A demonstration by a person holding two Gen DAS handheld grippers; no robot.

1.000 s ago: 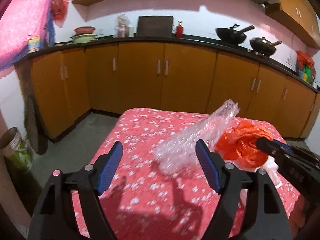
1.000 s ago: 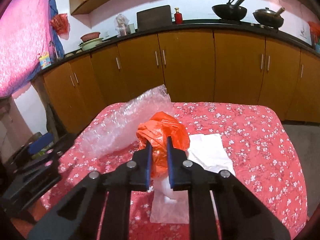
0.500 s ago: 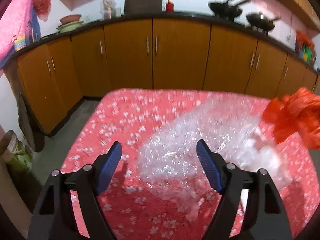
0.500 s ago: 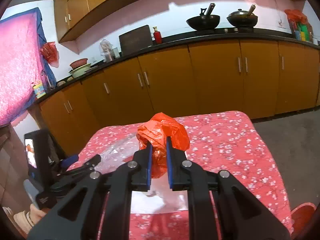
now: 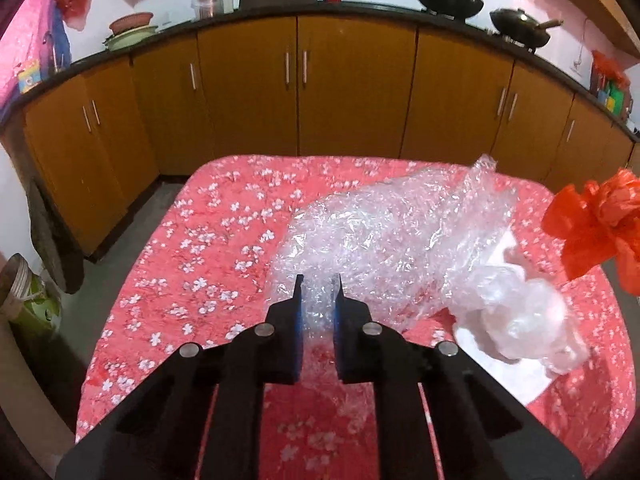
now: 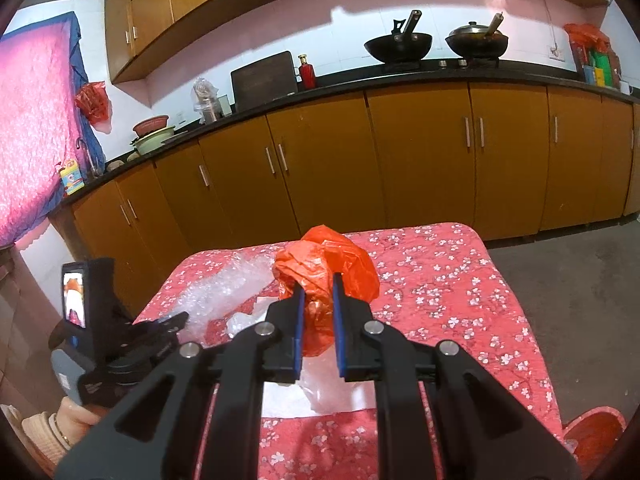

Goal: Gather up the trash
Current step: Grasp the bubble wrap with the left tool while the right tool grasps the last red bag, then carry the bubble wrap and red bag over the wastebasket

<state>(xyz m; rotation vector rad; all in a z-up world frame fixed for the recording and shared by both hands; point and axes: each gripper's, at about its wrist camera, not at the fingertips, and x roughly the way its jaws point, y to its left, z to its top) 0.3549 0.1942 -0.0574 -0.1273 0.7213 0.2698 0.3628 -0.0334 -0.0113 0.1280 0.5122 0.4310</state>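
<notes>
My left gripper [image 5: 317, 286] is shut on the near end of a crumpled clear bubble wrap [image 5: 384, 236] that lies on the red flowered table [image 5: 208, 264]. My right gripper [image 6: 316, 284] is shut on a crumpled orange plastic bag [image 6: 328, 264] and holds it above the table; the bag also shows at the right edge of the left wrist view [image 5: 596, 228]. A clear plastic bag [image 5: 524, 320] and a white sheet [image 5: 516, 376] lie under the orange bag. The bubble wrap also shows in the right wrist view [image 6: 224, 292].
Orange kitchen cabinets [image 5: 296, 84] stand behind the table. A red bin [image 6: 594, 434] sits on the floor at the table's right front corner. A green container [image 5: 24, 300] stands on the floor at the left. Grey floor [image 6: 568, 292] lies right of the table.
My left gripper has closed from wide open onto the bubble wrap. My right gripper has lifted the orange bag up and back, away from the table.
</notes>
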